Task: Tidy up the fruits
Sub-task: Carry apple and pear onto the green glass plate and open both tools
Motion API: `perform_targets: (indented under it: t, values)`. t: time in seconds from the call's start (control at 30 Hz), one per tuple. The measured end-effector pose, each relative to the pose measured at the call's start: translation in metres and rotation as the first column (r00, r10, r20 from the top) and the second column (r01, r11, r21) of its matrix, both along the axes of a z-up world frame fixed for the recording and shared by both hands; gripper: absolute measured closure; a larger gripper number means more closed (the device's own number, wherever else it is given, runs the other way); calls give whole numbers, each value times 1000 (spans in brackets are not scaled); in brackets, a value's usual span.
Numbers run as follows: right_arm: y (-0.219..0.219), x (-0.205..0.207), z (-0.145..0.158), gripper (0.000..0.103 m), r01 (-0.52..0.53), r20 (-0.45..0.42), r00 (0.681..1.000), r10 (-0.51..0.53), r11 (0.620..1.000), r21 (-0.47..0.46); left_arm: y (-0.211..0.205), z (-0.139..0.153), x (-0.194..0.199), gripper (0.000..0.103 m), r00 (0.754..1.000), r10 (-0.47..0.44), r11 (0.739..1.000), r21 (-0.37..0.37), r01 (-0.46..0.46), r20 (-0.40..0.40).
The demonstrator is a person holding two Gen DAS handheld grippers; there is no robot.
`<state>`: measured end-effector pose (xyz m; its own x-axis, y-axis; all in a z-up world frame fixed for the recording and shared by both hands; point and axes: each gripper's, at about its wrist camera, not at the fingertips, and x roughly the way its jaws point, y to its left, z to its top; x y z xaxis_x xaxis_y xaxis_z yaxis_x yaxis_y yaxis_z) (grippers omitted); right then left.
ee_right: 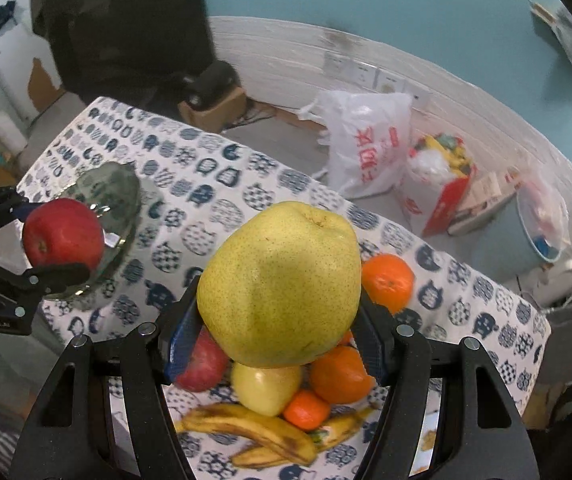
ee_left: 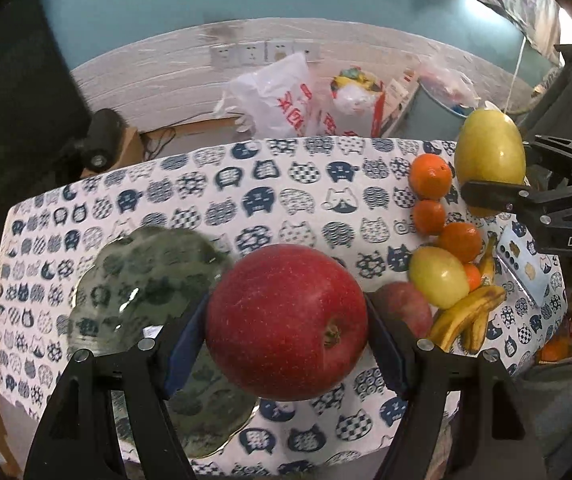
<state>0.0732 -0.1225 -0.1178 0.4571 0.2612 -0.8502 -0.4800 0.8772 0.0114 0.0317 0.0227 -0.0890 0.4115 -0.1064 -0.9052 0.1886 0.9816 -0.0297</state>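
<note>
**Both grippers held fruit above the cat-print surface**

The left gripper (ee_left: 287, 322) was clamped on a red apple (ee_left: 287, 322), its blue-padded fingers (ee_left: 186, 340) spread wide enough to press the apple's two sides. The apple filled the lower centre of the left wrist view; its skin was smooth, glossy and finely speckled, its shape round, and its stem pit faced the lower right of the frame.

The right gripper (ee_right: 279, 284) was clamped on a large yellow-green pear (ee_right: 279, 284), with the textured blue pads (ee_right: 181, 340) set against its left and right flanks. The pear sat in the centre of the right wrist view, matte and dotted with small brown specks, broad and lumpy. Its long axis ran up the frame, with one dimpled end toward the top.

A clear glass plate (ee_left: 141, 280) with a scalloped rim lay on the surface (ee_left: 213, 200) at the left of the left wrist view, just behind the apple. At the right of that view lay a cluster of fruit: several oranges (ee_left: 430, 176), a second yellow pear (ee_left: 438, 276), another red apple (ee_left: 404, 306) and spotted, curved bananas (ee_left: 464, 316), packed close together.
</note>
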Motion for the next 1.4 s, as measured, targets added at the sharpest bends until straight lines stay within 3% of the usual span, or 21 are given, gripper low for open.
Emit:
perform_targets:
  t: [0.37,0.83,1.23,1.4]
  values:
    - [82,-4,-3,35,-132,-34,991,133,991,7,68,-9,-18,26,993,117,993,-4,-117,-13]
    - [195,-9,-53,35,-304,-148,943,299,953,-10,141,-48,-38,26,971,230,973,18,-229,-59]
    - [227,-17,-102,35,-367,-239,909,341,928,-70,162,-85,-43,26,950,266,963,8,-268,-165]
    - [229,-19,-106,35,-381,-241,904,354,922,-74,158,-95,-45,26,943,264,963,9,-268,-203]
